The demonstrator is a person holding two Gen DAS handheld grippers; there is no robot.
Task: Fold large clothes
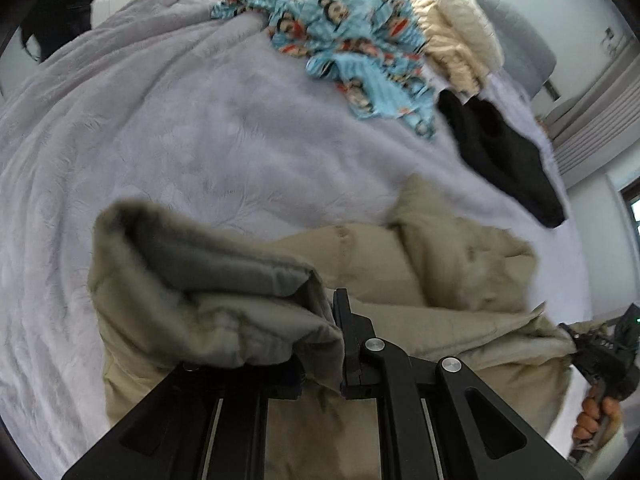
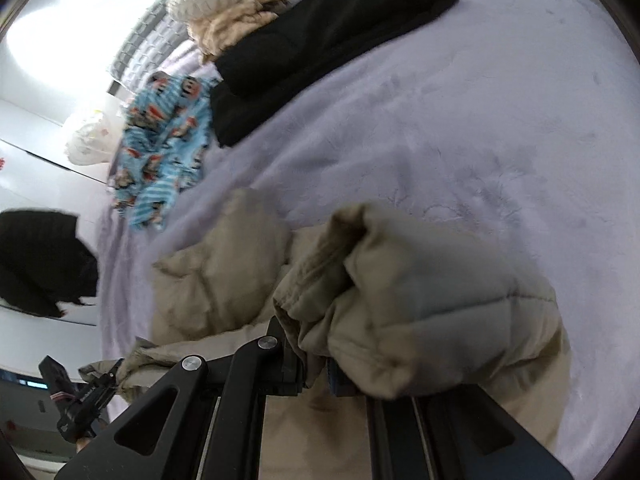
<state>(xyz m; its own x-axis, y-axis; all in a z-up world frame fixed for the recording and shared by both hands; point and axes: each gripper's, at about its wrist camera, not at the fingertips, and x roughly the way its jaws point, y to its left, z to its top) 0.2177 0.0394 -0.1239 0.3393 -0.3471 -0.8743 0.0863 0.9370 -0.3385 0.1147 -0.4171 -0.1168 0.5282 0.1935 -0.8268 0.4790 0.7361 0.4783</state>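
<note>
A large beige padded jacket (image 1: 440,264) lies on the lavender bed cover, and it also shows in the right wrist view (image 2: 224,280). My left gripper (image 1: 320,344) is shut on a bunched edge of the jacket, whose grey lining (image 1: 224,268) folds over the left finger. My right gripper (image 2: 316,356) is shut on another bunched part of the jacket (image 2: 420,304), which drapes over the right finger. The right gripper also shows at the far right of the left wrist view (image 1: 576,340), pinching the jacket's edge. The left gripper shows at the lower left of the right wrist view (image 2: 116,372).
On the bed cover (image 1: 200,140) lie a blue cartoon-print garment (image 1: 360,52), a black garment (image 1: 504,156) and a cream fluffy pile (image 1: 460,36). The same three show in the right wrist view: blue (image 2: 168,140), black (image 2: 320,40), cream (image 2: 232,4). A dark garment (image 2: 36,260) hangs at left.
</note>
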